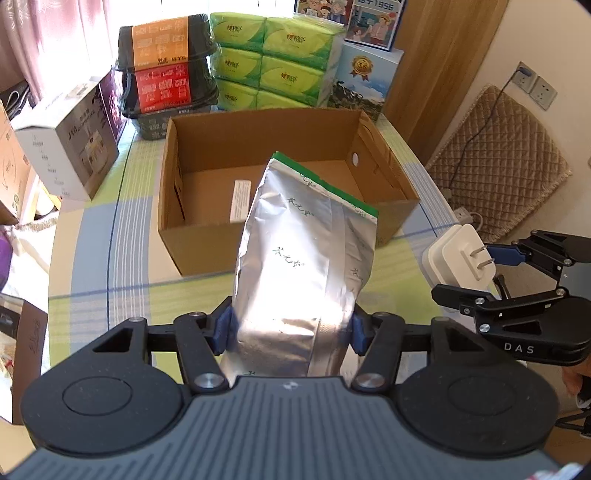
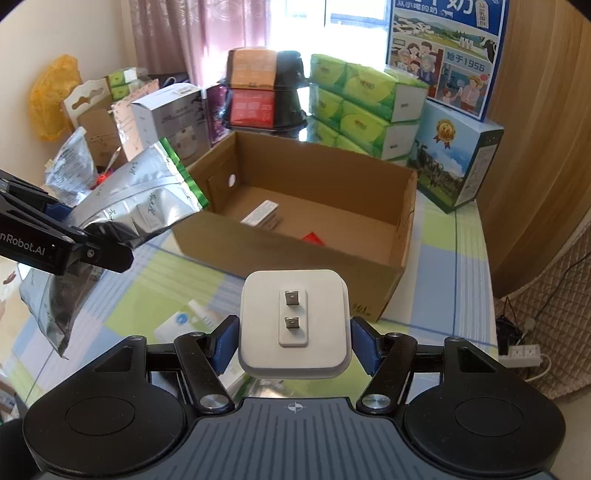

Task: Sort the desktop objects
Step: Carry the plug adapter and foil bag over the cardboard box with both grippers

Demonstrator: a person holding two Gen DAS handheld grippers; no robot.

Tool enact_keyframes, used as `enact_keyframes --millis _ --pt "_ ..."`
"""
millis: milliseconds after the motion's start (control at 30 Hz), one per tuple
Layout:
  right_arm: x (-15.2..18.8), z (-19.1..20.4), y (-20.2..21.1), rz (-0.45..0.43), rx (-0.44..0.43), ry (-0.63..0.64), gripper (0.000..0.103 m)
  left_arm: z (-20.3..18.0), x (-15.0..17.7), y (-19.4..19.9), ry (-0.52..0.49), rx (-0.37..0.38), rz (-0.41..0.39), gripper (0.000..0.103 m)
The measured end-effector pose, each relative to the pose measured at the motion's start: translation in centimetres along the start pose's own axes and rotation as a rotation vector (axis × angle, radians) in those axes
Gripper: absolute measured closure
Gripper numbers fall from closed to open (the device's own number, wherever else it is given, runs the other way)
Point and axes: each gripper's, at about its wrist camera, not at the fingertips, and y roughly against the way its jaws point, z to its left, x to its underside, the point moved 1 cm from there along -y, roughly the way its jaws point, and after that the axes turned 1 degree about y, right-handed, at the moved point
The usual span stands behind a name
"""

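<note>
Table (image 2: pixel 458 258): bore a green, blue and white checked cloth. On it stood an open cardboard box (image 2: pixel 369 291), stacked green tissue packs (image 1: pixel 273 62), black trays (image 1: pixel 166 74), and printed cartons (image 2: pixel 458 162).

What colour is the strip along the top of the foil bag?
Green, on the silver foil bag; clearest in the left wrist view.

Daylight poured in through the pink curtained window (image 2: pixel 229 29) at the top of both views, bright enough to bleach it. Hard glare burned out the crinkled silver foil pouch (image 1: pixel 295 273). Fisheye bending curved the edges, and the corners fell to black.
</note>
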Motion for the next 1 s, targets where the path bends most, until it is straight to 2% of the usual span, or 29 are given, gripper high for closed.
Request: enact_keyframes --millis 500,1000 --pt "-5.1 -4.6 -5.0 0.024 0.041 -0.046 0.041 1.2 -6.6 -5.1 0.058 0.003 -0.007 0.049" --pt "-10.0 -7.1 -9.6 -0.012 0.055 -0.109 0.041 2.1 -12.9 -10.0 0.053 -0.002 -0.017 0.049"
